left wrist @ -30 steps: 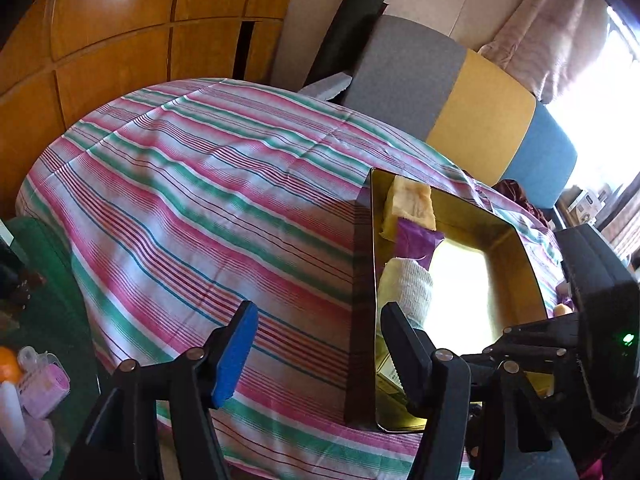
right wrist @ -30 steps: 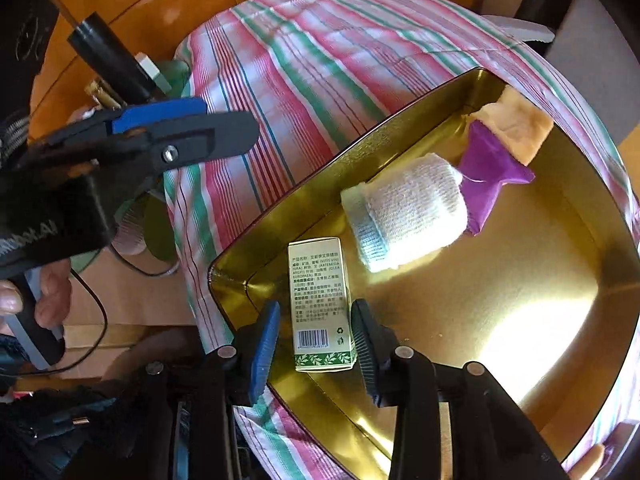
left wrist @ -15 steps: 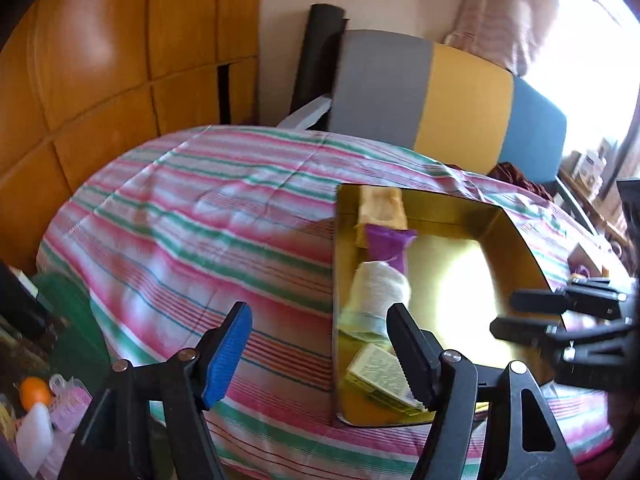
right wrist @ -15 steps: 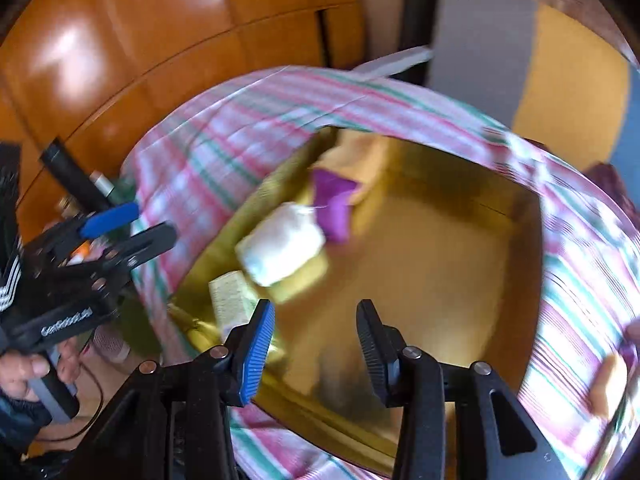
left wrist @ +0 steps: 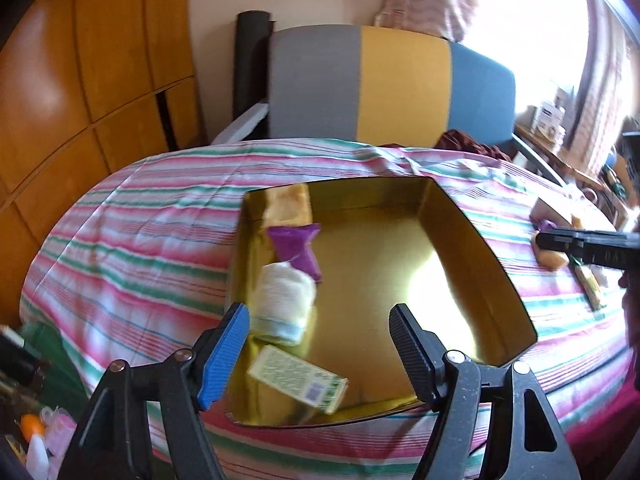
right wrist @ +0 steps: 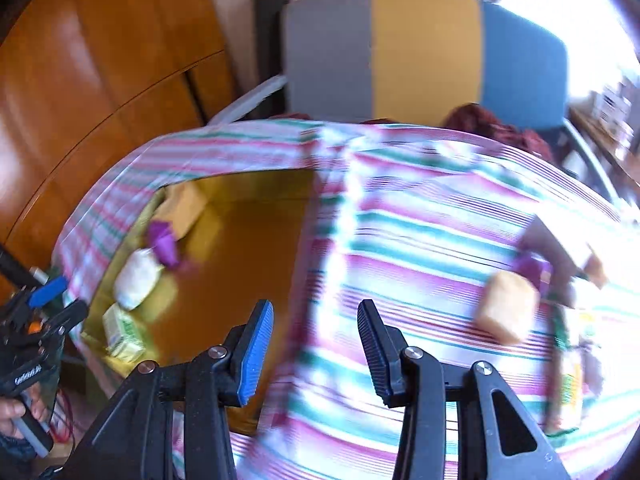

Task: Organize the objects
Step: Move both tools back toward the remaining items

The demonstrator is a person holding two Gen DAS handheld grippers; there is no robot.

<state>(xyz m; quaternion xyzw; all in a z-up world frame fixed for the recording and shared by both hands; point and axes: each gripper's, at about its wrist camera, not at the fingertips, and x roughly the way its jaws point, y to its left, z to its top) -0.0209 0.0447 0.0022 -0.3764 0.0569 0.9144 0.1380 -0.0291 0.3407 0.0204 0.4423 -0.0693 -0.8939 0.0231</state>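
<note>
Gold tray [left wrist: 480, 248], approx. four items inside

My left gripper [left wrist: 320, 344] at lower centre of its frame, jaws opening, nothing between them. My right gripper [right wrist: 316, 344] at lower centre, jaws apart, empty. My left hand [right wrist: 18, 420] grips its handle, lower left of the right view.
</note>
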